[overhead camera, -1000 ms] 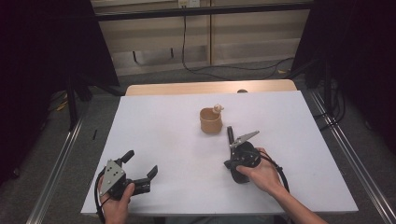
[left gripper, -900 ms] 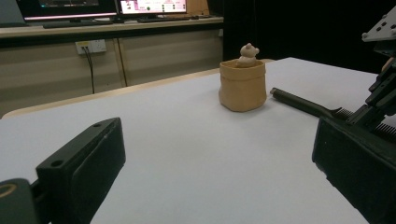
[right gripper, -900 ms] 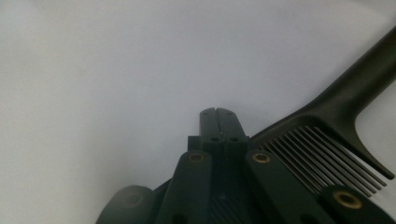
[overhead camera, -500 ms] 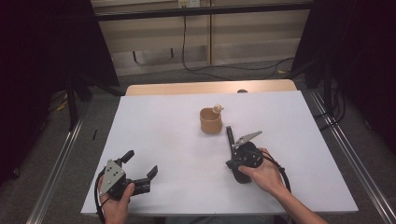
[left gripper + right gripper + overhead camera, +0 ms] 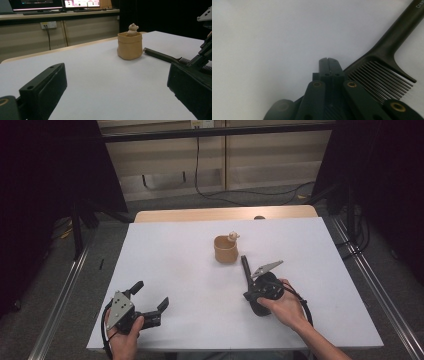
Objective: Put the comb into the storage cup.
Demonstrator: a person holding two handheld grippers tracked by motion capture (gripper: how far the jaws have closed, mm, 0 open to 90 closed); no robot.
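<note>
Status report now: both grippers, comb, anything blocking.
Left gripper open, idle near table edge. Right gripper shut, beside comb, not gripping it. Tan pot stands just beyond comb handle.

Left gripper (image 5: 150, 296) low at near left, jaws spread wide; right gripper (image 5: 328, 60) jaws pressed together.

A white table (image 5: 190, 250) is carrying everything, with a strip of bare wood (image 5: 200, 214) showing along its far edge; a small tan pot (image 5: 225, 249) is standing upright past the middle, a pale bear figure (image 5: 232, 237) peeking over its rim. A black comb (image 5: 245, 268) is lying flat just beside the pot, handle pointing toward it; both grippers are resting low at the near edge.
</note>
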